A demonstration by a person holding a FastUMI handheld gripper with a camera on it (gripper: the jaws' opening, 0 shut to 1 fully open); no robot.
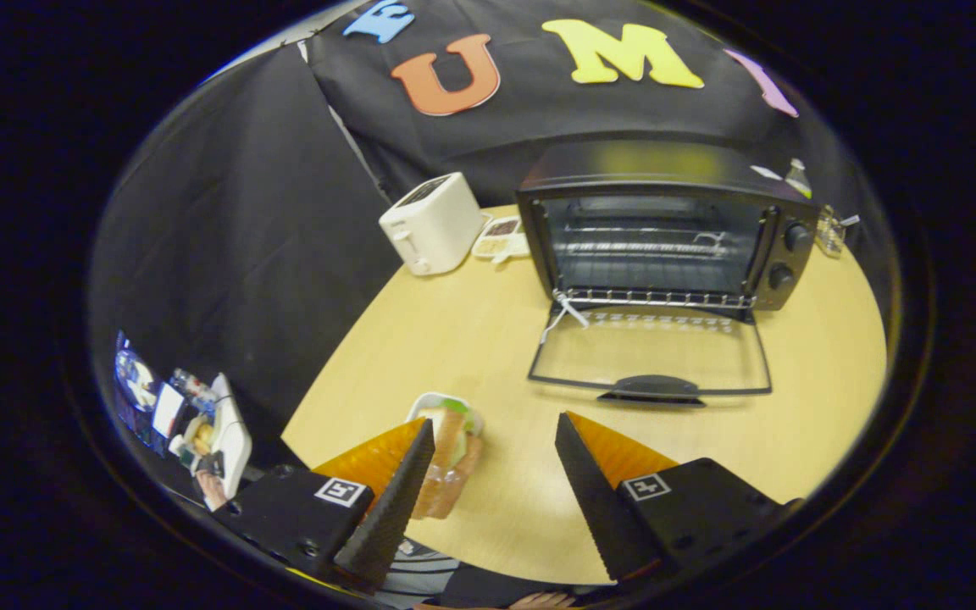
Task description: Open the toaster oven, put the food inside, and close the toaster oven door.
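Observation:
A black toaster oven (666, 224) stands at the far side of the wooden table (471, 339), its glass door (651, 352) folded down flat onto the table toward me. A wire rack shows inside the oven. A small white plate of food (448, 432), with pale and green pieces and some clear wrapping, lies on the table right next to my left finger, partly hidden behind it. My gripper (495, 440) is open above the table's near edge, with nothing between its fingers. The oven door's handle (651, 388) is just beyond my right finger.
A white toaster (430, 222) stands to the left of the oven at the back of the table, with a small tray of items (501, 239) between them. Small objects (827, 224) sit to the right of the oven. A cluttered stand (191, 419) lies off the table's left side.

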